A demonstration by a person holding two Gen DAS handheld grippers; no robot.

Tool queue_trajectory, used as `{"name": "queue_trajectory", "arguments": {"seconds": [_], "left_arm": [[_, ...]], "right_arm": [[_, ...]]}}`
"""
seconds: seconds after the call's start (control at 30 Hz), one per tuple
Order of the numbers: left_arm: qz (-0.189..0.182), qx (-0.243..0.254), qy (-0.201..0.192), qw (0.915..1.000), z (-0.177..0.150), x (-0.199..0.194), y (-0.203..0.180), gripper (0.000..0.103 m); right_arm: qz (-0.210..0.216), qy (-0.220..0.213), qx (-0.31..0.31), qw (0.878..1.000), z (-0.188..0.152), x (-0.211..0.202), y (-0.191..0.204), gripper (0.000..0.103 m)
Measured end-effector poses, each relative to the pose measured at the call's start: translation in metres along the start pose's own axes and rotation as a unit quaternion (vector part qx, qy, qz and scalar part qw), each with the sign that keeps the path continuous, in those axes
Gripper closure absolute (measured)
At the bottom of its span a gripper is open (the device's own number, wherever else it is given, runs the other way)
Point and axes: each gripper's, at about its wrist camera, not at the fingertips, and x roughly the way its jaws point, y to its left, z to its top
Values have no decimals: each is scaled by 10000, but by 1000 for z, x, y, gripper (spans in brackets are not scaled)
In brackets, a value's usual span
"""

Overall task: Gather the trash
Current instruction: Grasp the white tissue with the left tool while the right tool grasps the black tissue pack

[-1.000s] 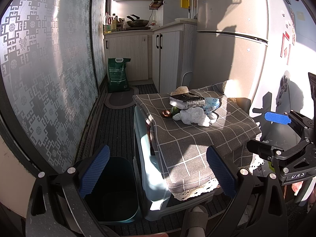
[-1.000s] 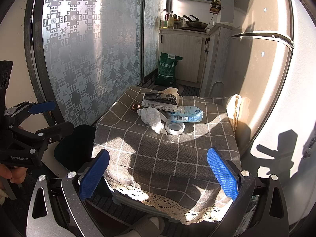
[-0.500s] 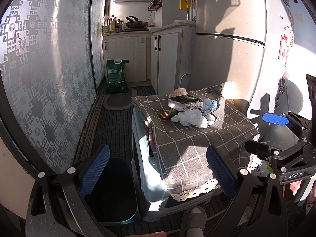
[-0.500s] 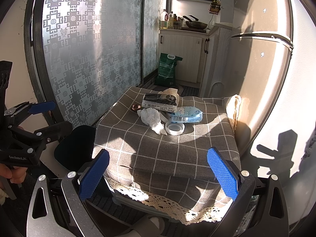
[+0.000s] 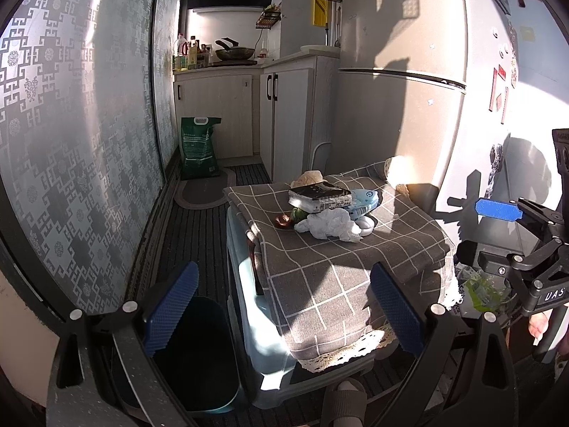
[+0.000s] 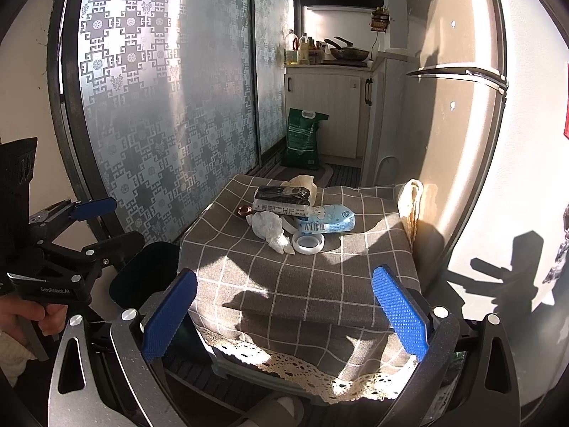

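Nothing grabbed yet — left tongs (image 5: 281,306) and right tongs (image 6: 284,315) both gape wide and empty, so reach ahead for the crumpled white tissue (image 6: 268,226) on the grey checked-cloth worktop (image 6: 302,277).

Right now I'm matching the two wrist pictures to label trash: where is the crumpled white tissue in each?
Left wrist view: the crumpled white tissue lies right of centre on the checked cloth, in front of the dark packet.
Right wrist view: the tissue lies near the centre, left of the tape roll.
Shared landmark: the green bag standing on the floor behind.
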Motion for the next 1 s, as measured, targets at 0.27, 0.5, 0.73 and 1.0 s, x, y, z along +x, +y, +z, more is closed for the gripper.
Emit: {"name": "queue_trajectory", "arguments": {"seconds": [0.27,0.5,0.73,1.0], "left_arm": [[-455,86,109,9989,9,16,-14,21],[-695,306,554,9956,15,54,-27,49],[-902,223,744,9929,24,90,-24,55],[-1059,231,964,9894,29,132,-18,55]], "right_arm": [[276,61,55,9996,12,-3,-10,15],[540,185,227,9981,27,7,-33,30],[781,394,110,9961,46,34,-40,44],[1013,601,174,9929,59,67,-47,44]]}}
